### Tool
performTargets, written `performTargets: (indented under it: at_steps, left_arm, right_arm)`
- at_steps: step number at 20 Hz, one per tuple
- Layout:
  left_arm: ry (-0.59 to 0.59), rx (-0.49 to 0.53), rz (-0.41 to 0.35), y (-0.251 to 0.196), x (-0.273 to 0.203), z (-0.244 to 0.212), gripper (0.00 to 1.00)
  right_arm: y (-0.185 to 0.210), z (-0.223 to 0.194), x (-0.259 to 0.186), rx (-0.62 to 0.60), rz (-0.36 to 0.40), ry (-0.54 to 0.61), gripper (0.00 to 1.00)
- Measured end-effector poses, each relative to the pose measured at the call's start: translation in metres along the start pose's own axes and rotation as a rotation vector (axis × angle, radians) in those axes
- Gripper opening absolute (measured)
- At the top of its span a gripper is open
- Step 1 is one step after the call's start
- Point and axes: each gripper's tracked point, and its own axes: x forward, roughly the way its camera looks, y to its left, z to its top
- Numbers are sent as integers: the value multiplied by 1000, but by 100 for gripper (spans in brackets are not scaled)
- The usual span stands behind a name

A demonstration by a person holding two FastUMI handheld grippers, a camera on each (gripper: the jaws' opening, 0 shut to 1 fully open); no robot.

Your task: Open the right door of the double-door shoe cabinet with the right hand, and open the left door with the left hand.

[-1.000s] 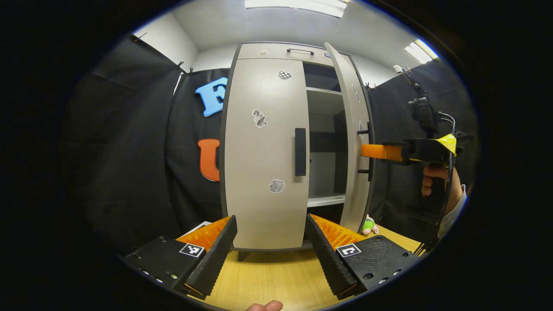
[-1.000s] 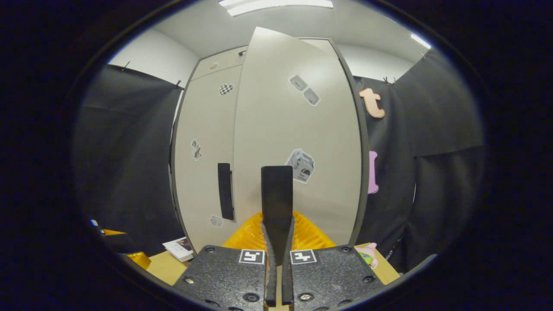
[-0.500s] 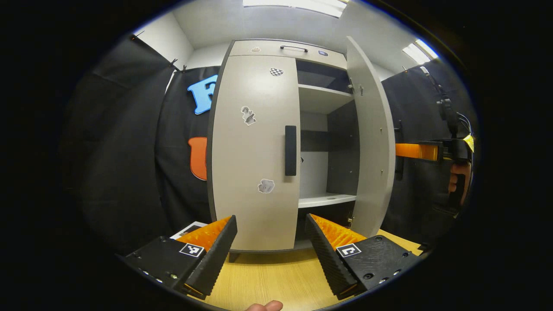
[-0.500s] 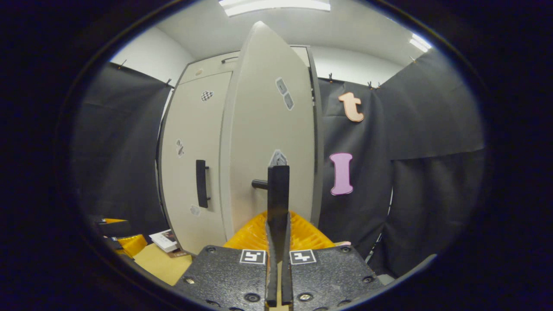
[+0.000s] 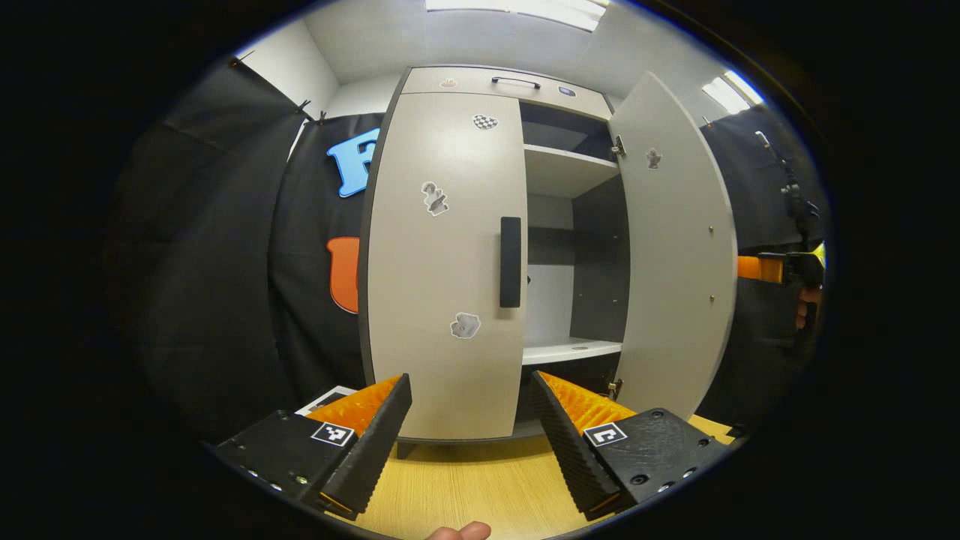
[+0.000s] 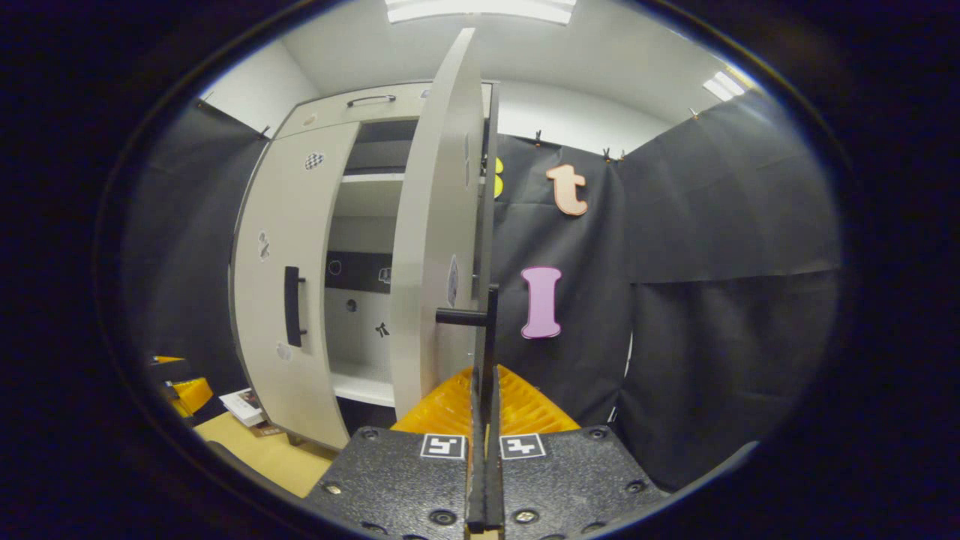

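Observation:
The grey shoe cabinet stands on a wooden table. Its left door is closed, with a black vertical handle on its right edge. My left gripper hangs open in front of that door's lower part, apart from the handle. The right door is swung wide open and shows its inner face. In the right gripper view that door is nearly edge-on. My right gripper is shut on the right door's handle. It also shows past the door, held by a hand.
Inside the open half are white shelves and a dark back panel. A drawer with a handle tops the cabinet. A small booklet lies on the table left of the cabinet. Black cloth walls close in on both sides.
The right door has swung from partly open to wide open, carried by my right gripper moving out to the right. The left gripper has stayed open and nearly still before the left door.

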Motion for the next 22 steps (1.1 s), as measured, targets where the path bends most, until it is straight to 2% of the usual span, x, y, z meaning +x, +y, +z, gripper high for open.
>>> performTargets:
  at_steps: [2,4,5,8,12,16,20,22]
  left_arm:
    - [-1,-2,1,1,4,0,95]
    - [1,1,4,3,6,-1,95]
    - [2,3,4,3,7,-1,95]
    - [5,9,5,4,10,-4,95]
    - [9,14,14,7,11,-8,95]
    - [11,18,22,10,15,-6,95]
    - [5,17,30,13,12,-6,95]
    - [0,19,39,16,8,-5,95]
  right_arm:
    - [-25,-1,-1,19,-40,-5,4]
    - [-17,-1,0,124,21,-10,4]
    - [-18,-3,1,130,28,-8,4]
    - [-22,-4,-6,80,-7,-14,2]
    - [-13,7,-52,33,-55,-59,4]
    - [28,14,-75,72,42,-78,4]
    - [74,-3,-57,110,159,-39,4]
    - [91,-14,-41,113,187,-15,4]
